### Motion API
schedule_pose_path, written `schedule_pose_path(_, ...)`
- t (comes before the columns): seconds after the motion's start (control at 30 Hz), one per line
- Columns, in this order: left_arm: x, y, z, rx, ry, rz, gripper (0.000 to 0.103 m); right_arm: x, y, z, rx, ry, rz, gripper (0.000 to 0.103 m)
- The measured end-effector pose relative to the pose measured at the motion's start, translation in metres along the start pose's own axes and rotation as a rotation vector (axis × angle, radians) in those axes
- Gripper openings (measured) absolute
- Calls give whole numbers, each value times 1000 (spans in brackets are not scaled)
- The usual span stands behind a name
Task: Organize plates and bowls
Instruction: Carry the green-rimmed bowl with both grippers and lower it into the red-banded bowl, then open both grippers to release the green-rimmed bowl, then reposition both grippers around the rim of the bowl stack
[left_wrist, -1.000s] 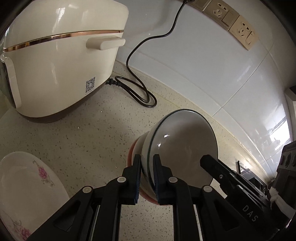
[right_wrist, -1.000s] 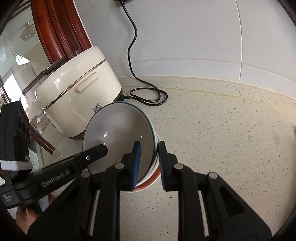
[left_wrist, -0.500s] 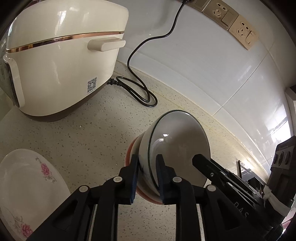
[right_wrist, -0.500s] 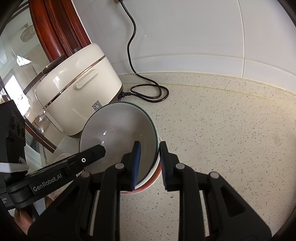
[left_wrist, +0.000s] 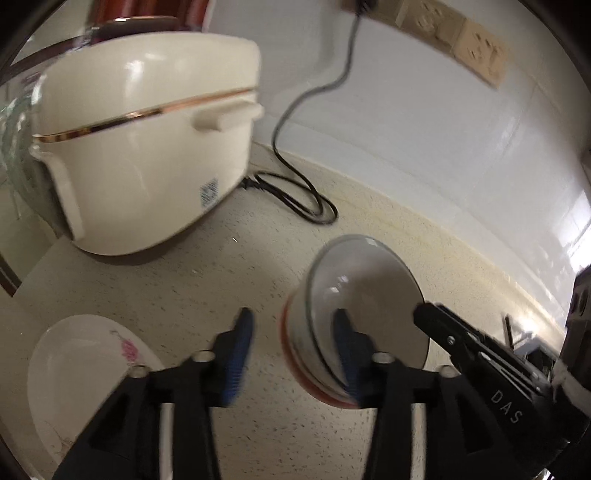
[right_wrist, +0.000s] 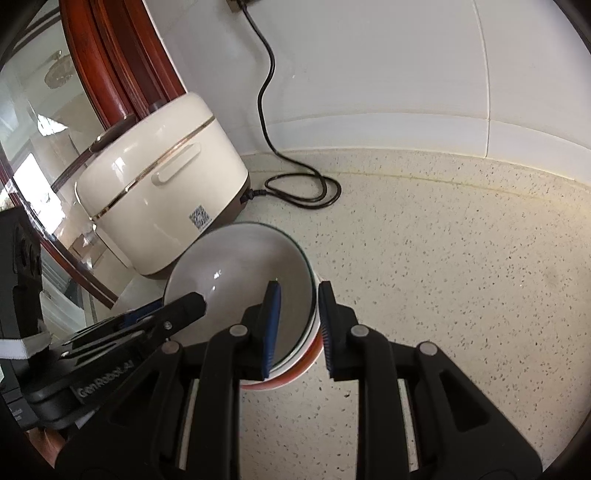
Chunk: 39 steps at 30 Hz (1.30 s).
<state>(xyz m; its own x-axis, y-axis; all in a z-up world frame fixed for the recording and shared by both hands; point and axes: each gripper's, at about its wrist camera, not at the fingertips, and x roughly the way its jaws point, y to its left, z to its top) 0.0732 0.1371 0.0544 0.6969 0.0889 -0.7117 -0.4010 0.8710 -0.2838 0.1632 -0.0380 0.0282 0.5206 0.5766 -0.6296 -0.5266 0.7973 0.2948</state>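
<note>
A stack of nested bowls (left_wrist: 354, 295), white with a dark-rimmed top bowl and a red band at the base, sits on the speckled counter; it also shows in the right wrist view (right_wrist: 243, 280). My left gripper (left_wrist: 291, 354) is open, its jaws wide apart, one finger outside the stack and one over the rim. My right gripper (right_wrist: 297, 325) is a little open, its jaws either side of the stack's near rim without clamping it. A white plate with pink flowers (left_wrist: 85, 373) lies at the lower left.
A cream rice cooker (left_wrist: 140, 155) stands at the back left, its black cord (left_wrist: 295, 199) coiled on the counter by the tiled wall. Wall sockets (left_wrist: 476, 51) are above. A wooden window frame (right_wrist: 110, 62) is at the left.
My left gripper has opened wide and let go of the bowl rim. My right gripper's jaws have spread slightly. The bowl stack has come down onto the counter.
</note>
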Motion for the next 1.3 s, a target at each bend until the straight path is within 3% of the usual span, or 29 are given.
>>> schedule_pose_path(0.07,-6,11,4,-48,-45,-54,51,-3,-3,1,13,-18,-8,29)
schedule_pose_path(0.1,-7,14,6,-61,-58,-76,50,-5,-4,1,20,-27,-6,36)
schedule_pose_path(0.17,-2,19,10,-68,-63,-95,26,-8,-6,2,27,-44,-12,52)
schedule_pose_path(0.23,5,23,13,-85,-39,-138,20,-11,-6,3,21,-67,-13,58)
schedule_pose_path(0.37,18,25,14,-113,10,-199,14,-13,-8,4,19,-95,-23,58)
schedule_pose_path(0.6,22,24,14,-122,34,-208,13,-8,-6,3,-7,-87,-21,57)
schedule_pose_path(0.93,20,19,21,-72,-10,-204,17,-12,0,1,-64,-139,-55,57)
schedule_pose_path(0.97,21,19,21,-73,-8,-196,19,-10,-1,1,-66,-135,-54,56)
schedule_pose_path(1.03,22,21,20,-79,3,-198,18,-8,-1,1,-72,-125,-53,37)
schedule_pose_path(1.1,26,23,18,-94,21,-216,14,-7,-1,1,-72,-118,-43,31)
schedule_pose_path(1.3,31,25,18,-103,67,-220,14,-7,6,0,-101,-125,-36,29)
